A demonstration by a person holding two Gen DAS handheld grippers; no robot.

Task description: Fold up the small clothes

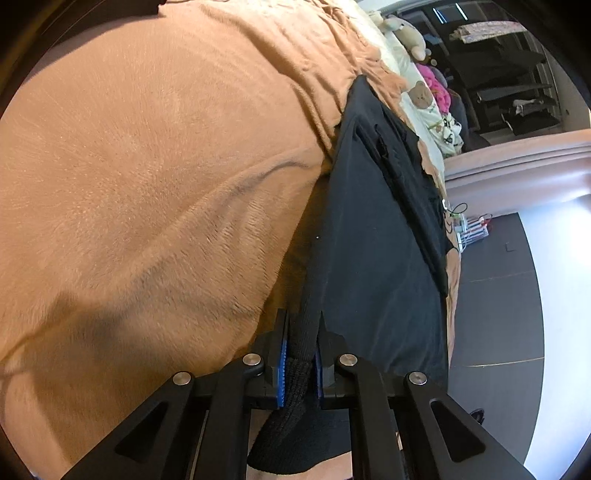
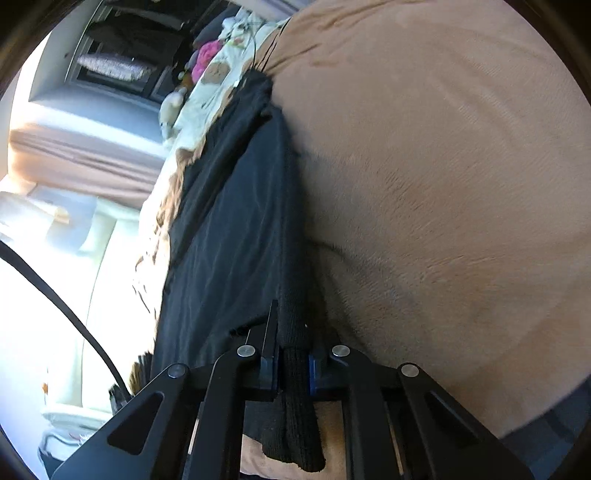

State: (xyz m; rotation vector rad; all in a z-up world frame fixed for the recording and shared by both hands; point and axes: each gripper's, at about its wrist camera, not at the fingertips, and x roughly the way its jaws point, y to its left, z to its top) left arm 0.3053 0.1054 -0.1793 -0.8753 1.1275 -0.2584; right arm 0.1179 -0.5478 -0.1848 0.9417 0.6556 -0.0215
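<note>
A black knitted garment (image 1: 295, 406) is pinched between the blue pads of my left gripper (image 1: 300, 325), its ribbed end hanging below the jaws. My right gripper (image 2: 295, 317) is shut on the same kind of black knit (image 2: 295, 398), which also hangs below its jaws. A dark navy cloth (image 1: 376, 258) lies spread on the tan fleece blanket (image 1: 147, 166) just beyond the left gripper; it shows in the right wrist view (image 2: 236, 229) too. More black fabric (image 1: 410, 173) lies folded along its far edge.
The tan blanket covers a bed (image 2: 443, 166). A cream bear-print quilt (image 1: 424, 99), a plush toy (image 1: 406, 33) and pink fabric (image 2: 207, 55) lie at the far end. Dark floor (image 1: 491, 295) runs beside the bed, dark shelves (image 1: 517, 92) beyond.
</note>
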